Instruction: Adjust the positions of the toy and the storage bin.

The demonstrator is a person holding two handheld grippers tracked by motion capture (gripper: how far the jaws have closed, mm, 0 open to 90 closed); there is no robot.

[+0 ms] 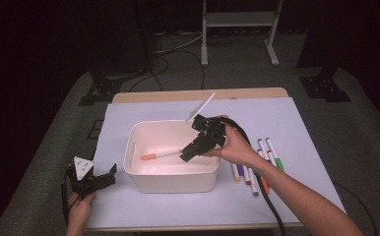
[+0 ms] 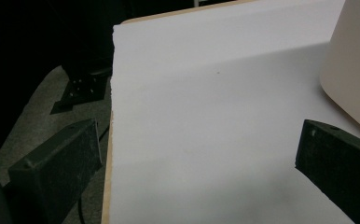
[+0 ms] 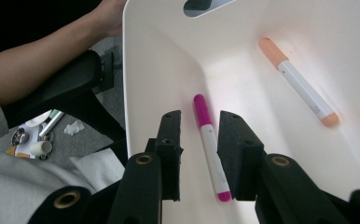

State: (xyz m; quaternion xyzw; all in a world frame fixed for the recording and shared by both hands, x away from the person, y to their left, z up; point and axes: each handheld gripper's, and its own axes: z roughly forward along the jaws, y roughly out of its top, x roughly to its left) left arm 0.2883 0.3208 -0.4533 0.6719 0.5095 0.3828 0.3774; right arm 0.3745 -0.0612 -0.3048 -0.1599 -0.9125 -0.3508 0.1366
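1. Over the white bin (image 1: 171,183), the right gripper (image 3: 200,140) tilts down, jaws slightly apart around a pink marker (image 3: 209,144), not pressing it.
2. Inside the bin lie 2 markers: pink and orange (image 3: 299,83).
3. Left gripper (image 1: 94,178) rests wide open, empty.

High overhead view, gripper views close on bin (image 1: 171,183)

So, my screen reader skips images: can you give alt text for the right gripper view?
The right gripper hangs open over a white bin, a pink marker lying loose in line between its jaws. An orange marker lies farther in on the bin's floor.
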